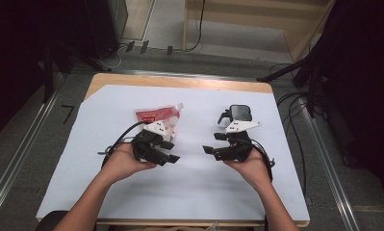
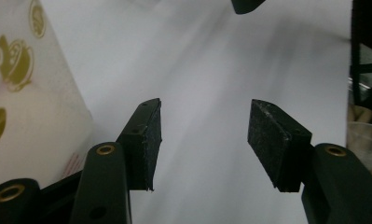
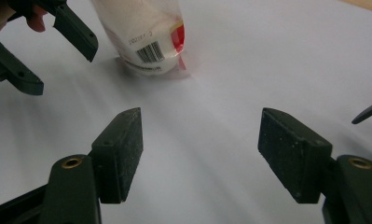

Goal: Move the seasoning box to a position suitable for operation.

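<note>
A white and red pouch (image 1: 158, 117) is lying flat on the white sheet (image 1: 189, 192) covering the table, its spout pointing away from the person. The left gripper (image 1: 168, 153) is hovering just on the person's side of the pouch, its jaws standing apart with nothing between them; in the left gripper view the pouch (image 2: 25, 93) is sitting just beside one pad (image 2: 144, 140). The right gripper (image 1: 211, 144) is well to the right of the pouch, jaws likewise spread and empty, facing the left one. Beyond it, also right of the pouch, a small black object (image 1: 237, 113) is resting on the sheet.
</note>
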